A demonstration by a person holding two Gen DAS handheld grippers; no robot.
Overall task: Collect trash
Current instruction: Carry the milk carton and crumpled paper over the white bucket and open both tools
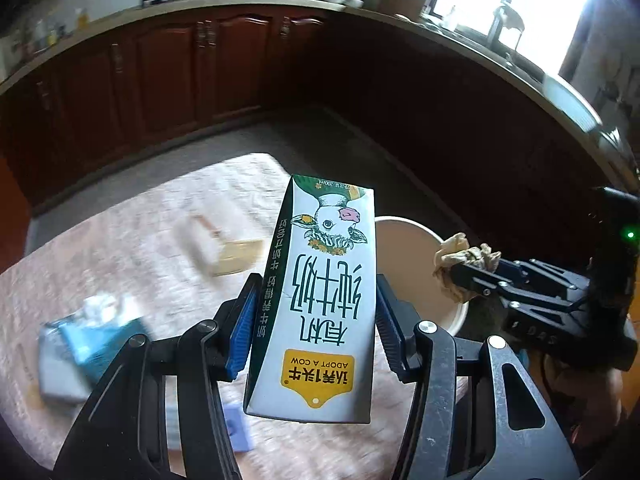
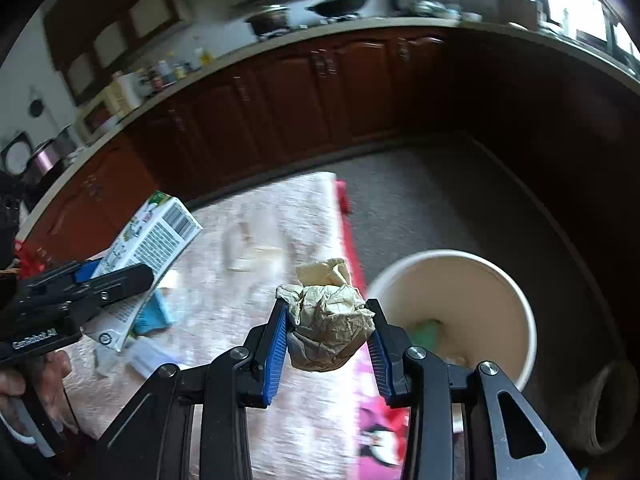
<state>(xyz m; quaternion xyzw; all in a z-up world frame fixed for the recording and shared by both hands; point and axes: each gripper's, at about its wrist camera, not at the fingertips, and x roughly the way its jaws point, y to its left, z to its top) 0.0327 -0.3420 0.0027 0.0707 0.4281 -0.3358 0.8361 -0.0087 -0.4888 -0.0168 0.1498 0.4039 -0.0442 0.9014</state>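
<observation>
My left gripper [image 1: 314,308] is shut on a white and green milk carton [image 1: 320,300] with a cow drawn on it, held above the table. The same carton [image 2: 148,252] shows at the left of the right wrist view, in that gripper [image 2: 100,280]. My right gripper [image 2: 330,330] is shut on a crumpled ball of brownish paper [image 2: 330,324]. In the left wrist view this paper ball [image 1: 460,258] hangs over the rim of a white round bin [image 1: 416,264]. The bin [image 2: 508,280] stands on the floor right of the table, with a green scrap inside.
The table wears a pale patterned cloth [image 1: 160,208] with a red and pink edge [image 2: 352,236]. On it lie a blue tissue pack [image 1: 96,336], a small box and a blurred yellowish packet [image 1: 236,256]. Dark red kitchen cabinets [image 1: 224,64] curve behind. A hand [image 2: 36,376] grips the left tool.
</observation>
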